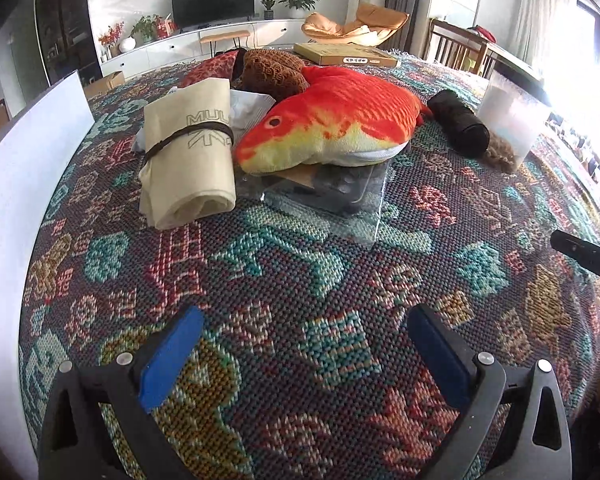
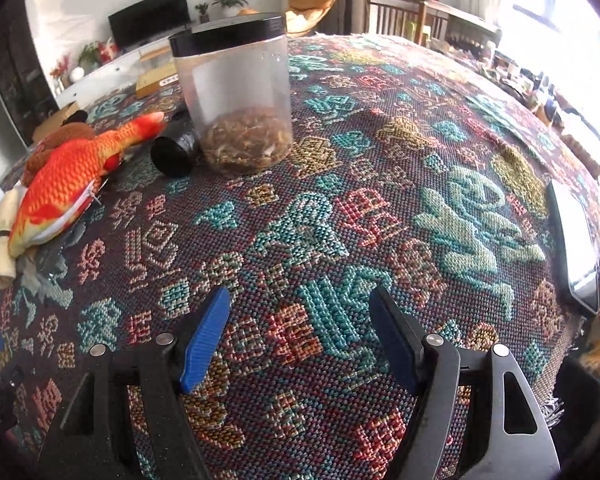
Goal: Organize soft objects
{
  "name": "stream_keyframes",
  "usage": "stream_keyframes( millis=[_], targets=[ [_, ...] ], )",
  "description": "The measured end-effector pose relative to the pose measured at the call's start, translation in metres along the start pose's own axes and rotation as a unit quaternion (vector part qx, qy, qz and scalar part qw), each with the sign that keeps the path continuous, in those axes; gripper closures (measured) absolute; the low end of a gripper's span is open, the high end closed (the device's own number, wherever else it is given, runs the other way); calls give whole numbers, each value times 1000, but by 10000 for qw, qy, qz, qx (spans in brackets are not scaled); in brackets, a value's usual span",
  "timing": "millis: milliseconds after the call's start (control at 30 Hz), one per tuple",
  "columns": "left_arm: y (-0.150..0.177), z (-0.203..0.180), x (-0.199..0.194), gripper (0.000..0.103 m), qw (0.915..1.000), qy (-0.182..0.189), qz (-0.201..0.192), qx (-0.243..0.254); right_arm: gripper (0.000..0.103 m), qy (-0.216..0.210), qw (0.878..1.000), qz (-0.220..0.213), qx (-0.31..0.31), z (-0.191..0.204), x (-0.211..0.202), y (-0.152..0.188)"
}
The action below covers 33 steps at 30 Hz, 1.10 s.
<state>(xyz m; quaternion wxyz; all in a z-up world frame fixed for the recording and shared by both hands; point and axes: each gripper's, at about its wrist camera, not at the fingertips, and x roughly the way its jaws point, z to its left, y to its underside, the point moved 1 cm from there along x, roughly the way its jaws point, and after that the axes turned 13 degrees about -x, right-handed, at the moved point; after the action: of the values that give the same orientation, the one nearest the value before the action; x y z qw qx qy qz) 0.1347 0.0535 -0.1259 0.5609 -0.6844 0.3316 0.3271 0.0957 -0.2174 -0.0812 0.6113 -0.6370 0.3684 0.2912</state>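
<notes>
An orange plush fish (image 1: 332, 120) lies on a clear plastic box (image 1: 340, 196) in the middle of the patterned cloth; the right wrist view shows the same plush fish (image 2: 64, 184) at far left. Beside it lies a rolled beige bag (image 1: 192, 152) tied with a dark cord. Behind are a brown knitted piece (image 1: 272, 70) and a red cushion (image 1: 212, 68). A black roll (image 1: 460, 122) lies right of the fish. My left gripper (image 1: 306, 344) hangs open over bare cloth, well short of these. My right gripper (image 2: 300, 332) is open too, nothing between its blue pads.
A clear jar with a black lid (image 2: 236, 92) holds brown fluff beside a black roll (image 2: 176, 152). A flat yellow box (image 1: 346, 54) lies at the far edge. A white board (image 1: 24, 160) stands at left. A phone (image 2: 576, 240) rests at the cloth's right edge.
</notes>
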Motion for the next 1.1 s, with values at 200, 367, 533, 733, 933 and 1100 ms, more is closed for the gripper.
stream_keyframes(
  millis=[200, 367, 533, 733, 933, 1100],
  targets=[
    [-15, 2, 17, 0, 9998, -152, -92, -99, 19, 144, 9997, 54, -193, 3, 18, -13],
    [-15, 1, 18, 0, 9997, -185, -104, -100, 18, 113, 9998, 26, -160, -6, 23, -14],
    [-15, 2, 18, 0, 9997, -175, -101, -104, 17, 124, 9998, 23, -167, -5, 23, -15],
    [-15, 2, 18, 0, 9997, -176, -100, -105, 17, 140, 9997, 12, -176, -4, 23, -14],
    [-15, 2, 18, 0, 9997, -176, -100, -106, 17, 160, 9997, 3, -181, 1, 19, -12],
    [-15, 2, 18, 0, 9997, -175, -100, -108, 17, 177, 9997, -6, -185, 6, 14, -8]
  ],
)
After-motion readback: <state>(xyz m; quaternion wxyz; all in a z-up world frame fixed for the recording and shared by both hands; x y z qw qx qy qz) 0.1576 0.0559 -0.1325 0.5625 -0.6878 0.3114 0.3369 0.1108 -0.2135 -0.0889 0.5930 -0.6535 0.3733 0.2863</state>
